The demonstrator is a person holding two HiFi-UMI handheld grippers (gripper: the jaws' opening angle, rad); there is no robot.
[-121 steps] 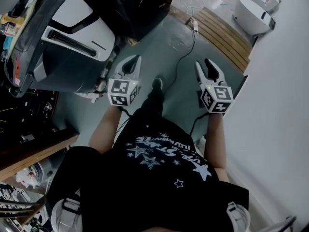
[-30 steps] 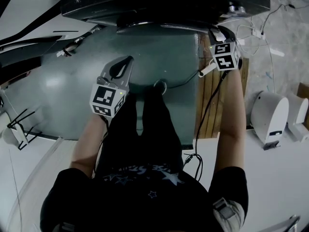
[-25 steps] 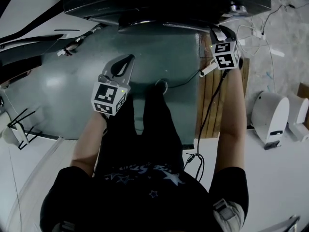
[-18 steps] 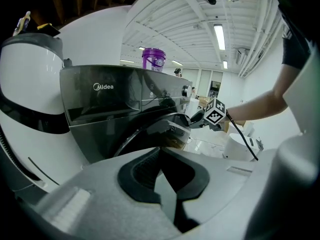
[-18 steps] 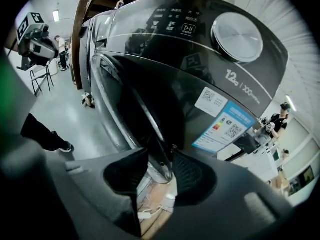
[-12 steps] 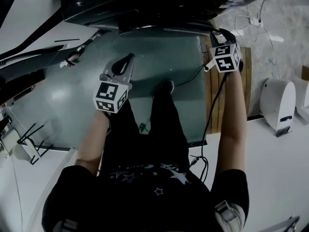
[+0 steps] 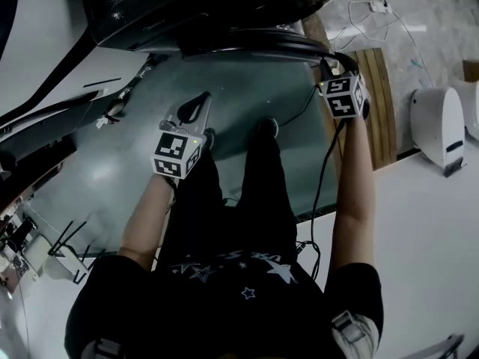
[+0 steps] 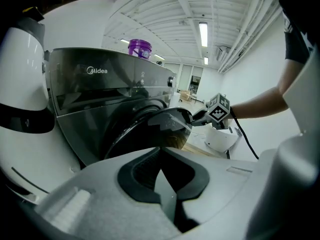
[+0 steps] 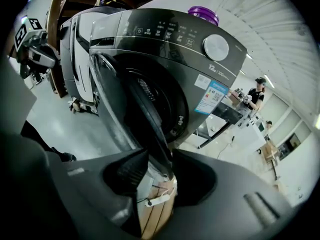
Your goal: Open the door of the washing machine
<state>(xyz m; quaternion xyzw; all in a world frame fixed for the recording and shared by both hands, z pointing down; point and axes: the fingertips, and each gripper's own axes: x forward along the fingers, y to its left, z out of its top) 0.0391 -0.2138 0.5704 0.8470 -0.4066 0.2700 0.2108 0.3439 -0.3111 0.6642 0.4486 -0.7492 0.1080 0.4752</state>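
1. Right gripper view: the right gripper has its two dark jaws closed in on the edge of the washing machine door, pinching that rim between them.
2. The door stands partly swung out from the front of the dark grey washing machine, so the round drum opening shows behind it.
3. A round dial sits on the control panel, and a purple container stands on top of the machine.
4. Below the jaws a white power strip lies on a wooden platform.
5. Left gripper view: the left gripper has its jaws pressed together at the tips, with nothing between them. It is held in the air, short of the machine and touching nothing.
6. Beyond it, the same view shows the right gripper at the far edge of the glassy door, with the person's arm reaching in from the right.
7. Head view: the washing machine is at the top and its door juts out toward the person. The right gripper is at the door's right end, and the left gripper hangs well apart from it over the green floor.
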